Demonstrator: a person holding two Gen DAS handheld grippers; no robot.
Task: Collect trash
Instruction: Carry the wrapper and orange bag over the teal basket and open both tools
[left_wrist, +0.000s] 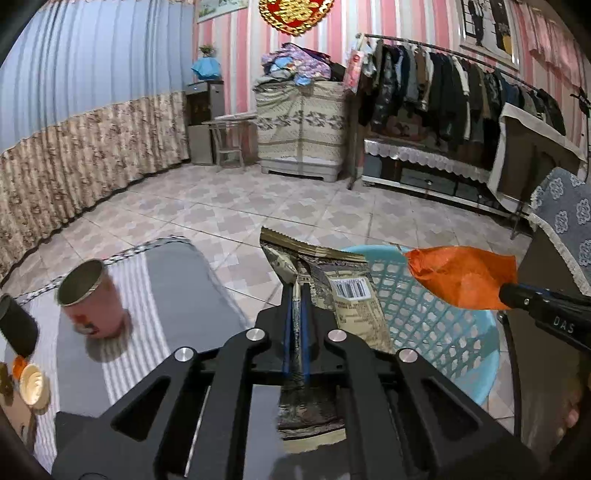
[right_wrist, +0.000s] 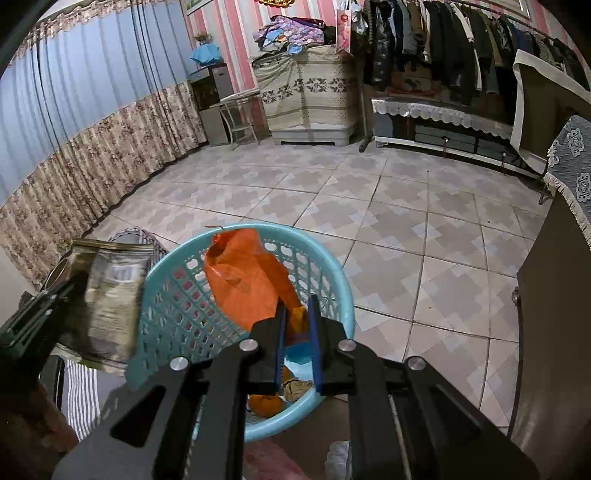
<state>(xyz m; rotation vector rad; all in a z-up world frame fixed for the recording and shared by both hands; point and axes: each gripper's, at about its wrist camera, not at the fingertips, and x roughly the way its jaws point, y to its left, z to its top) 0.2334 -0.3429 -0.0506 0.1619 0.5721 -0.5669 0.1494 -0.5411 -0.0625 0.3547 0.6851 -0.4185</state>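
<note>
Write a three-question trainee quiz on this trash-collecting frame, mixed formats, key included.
1. True or false: the left tongs are shut on the gold-brown foil snack packet with a barcode.
2. What do the right tongs grip? A) crumpled orange plastic bag B) pink open-topped metal can C) nothing
3. Fill in: the orange bag hangs over the light-blue plastic lattice ____.

Key: 1 true; 2 A; 3 basket.
</note>
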